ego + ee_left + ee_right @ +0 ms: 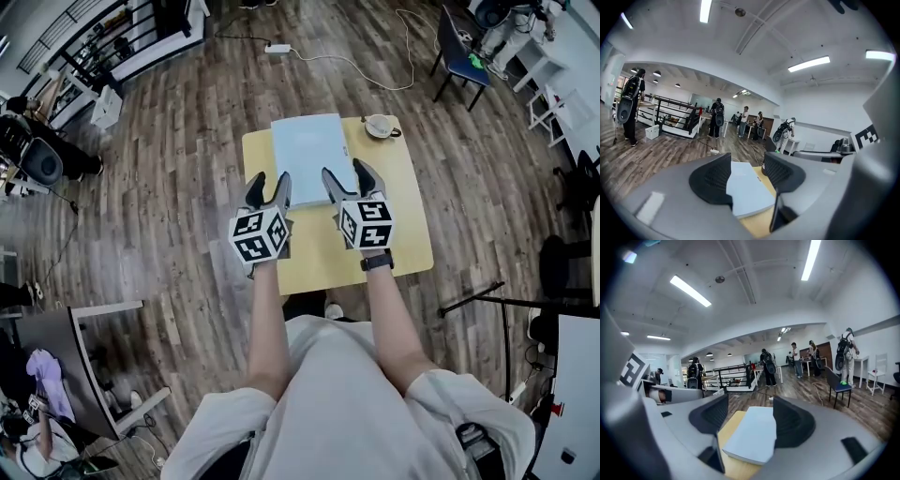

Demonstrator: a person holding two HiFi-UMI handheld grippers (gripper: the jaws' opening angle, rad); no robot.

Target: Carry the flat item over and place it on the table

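Over the near-left part of the small yellow wooden table (328, 253), the left gripper (268, 192) hovers with its jaws standing apart and its pads pressing on nothing; its own view shows only the near-left corner of the task's thing past the gap. That thing, a pale blue-grey flat rectangular slab (307, 155) like a closed pad or thin book, lies flat on the table's far half, about mid-width. It looks stiff and light, with a smooth face that may slip under the pads, and because it lies flush on the table it offers little to pinch except its edges. The near edge, one corner to each gripper, seems the best hold. The right gripper (348, 183) hangs over the slab's near-right corner, equally wide and empty. A small round cup (381, 126) sits at the table's far-right corner, just beside the slab.
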